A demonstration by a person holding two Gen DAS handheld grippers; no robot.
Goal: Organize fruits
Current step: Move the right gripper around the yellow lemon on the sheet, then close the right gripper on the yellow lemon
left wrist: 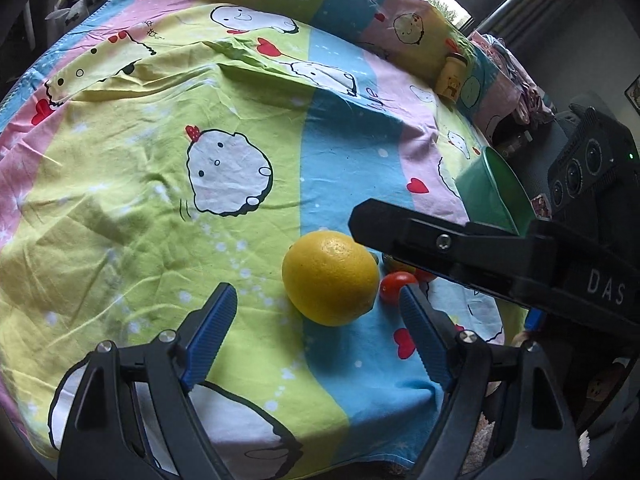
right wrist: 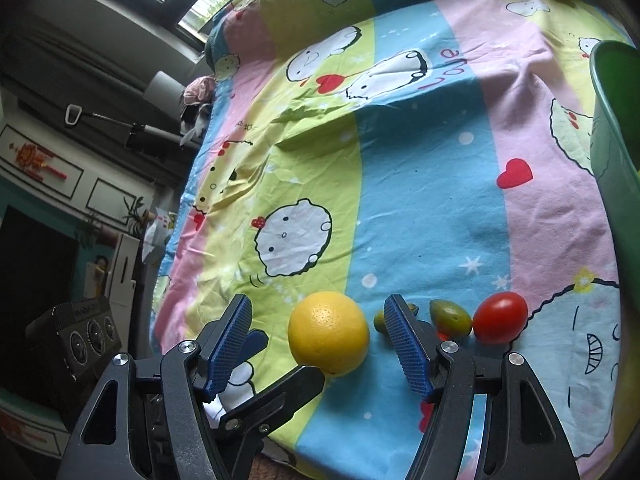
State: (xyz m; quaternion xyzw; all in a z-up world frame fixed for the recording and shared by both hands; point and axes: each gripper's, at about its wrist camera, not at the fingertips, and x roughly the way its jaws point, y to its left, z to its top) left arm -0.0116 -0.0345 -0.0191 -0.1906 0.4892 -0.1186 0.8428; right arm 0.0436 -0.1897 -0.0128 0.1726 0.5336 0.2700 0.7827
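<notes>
From the left wrist view, the left gripper [left wrist: 318, 300] hangs over a wrinkled cotton sheet striped in yellow, blue and pink with white cartoon figures [left wrist: 168, 216], its blue ribbed fingers [left wrist: 212, 328] spread wide apart with nothing clamped. The round yellow citrus fruit [left wrist: 330, 278] lies on the sheet just beyond the fingertips, nearer the right finger. A small red tomato [left wrist: 394, 286] sits just right of it, touching or nearly so. The right gripper's black body [left wrist: 480, 258] reaches in from the right, above the fruit. Further right stands a green plastic container [left wrist: 490, 190], and at the far side a small yellow jar with a cartoon label [left wrist: 451, 76]. From the right wrist view, the right gripper [right wrist: 318, 316] also has its fingers parted, with the yellow citrus [right wrist: 328, 334] lying between them on the sheet [right wrist: 420, 184], untouched by either pad. To its right lie a greenish oval tomato [right wrist: 450, 316] and a red tomato [right wrist: 500, 316], close together. The green container's rim [right wrist: 612, 92] shows at the far right.
</notes>
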